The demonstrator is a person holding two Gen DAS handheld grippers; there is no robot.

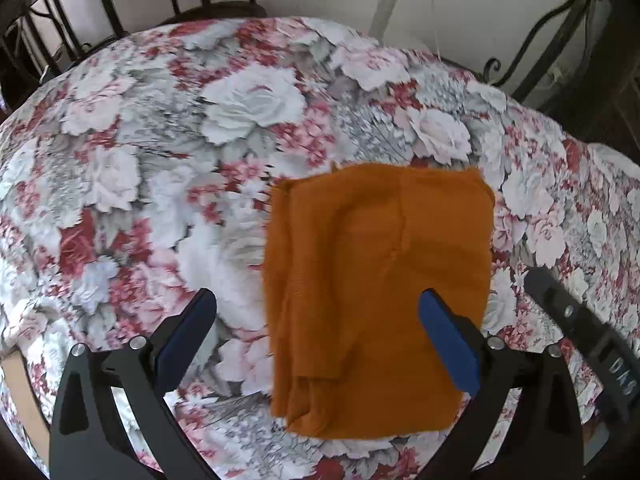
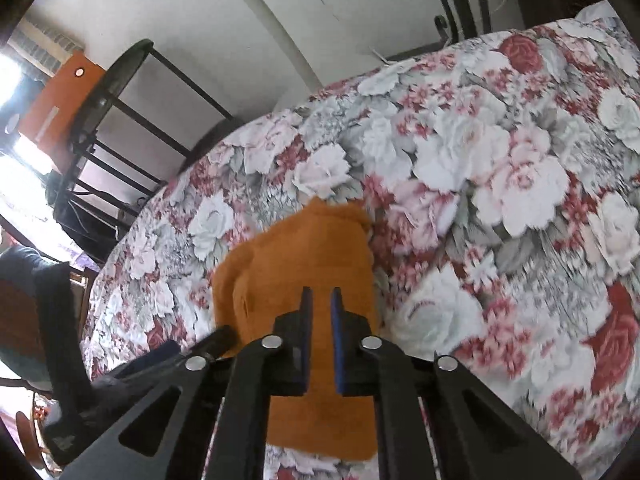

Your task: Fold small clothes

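Note:
An orange cloth (image 1: 376,300) lies folded into a rough rectangle on the floral bedsheet (image 1: 160,140). My left gripper (image 1: 316,308) is open above its near left part; one blue finger (image 1: 448,344) hovers over the cloth, the other (image 1: 188,332) over the sheet. In the right wrist view the same cloth (image 2: 296,256) lies under my right gripper (image 2: 320,304), whose blue pads (image 2: 306,312) stand nearly together with a narrow empty gap, above the cloth. The right gripper also shows at the right edge of the left view (image 1: 580,320).
The floral sheet (image 2: 500,200) covers a mattress. A black metal bed frame (image 1: 100,4) runs along the far edge. A black metal rack (image 2: 120,120) and an orange box (image 2: 52,112) stand at the left beyond the bed. A white wall is behind.

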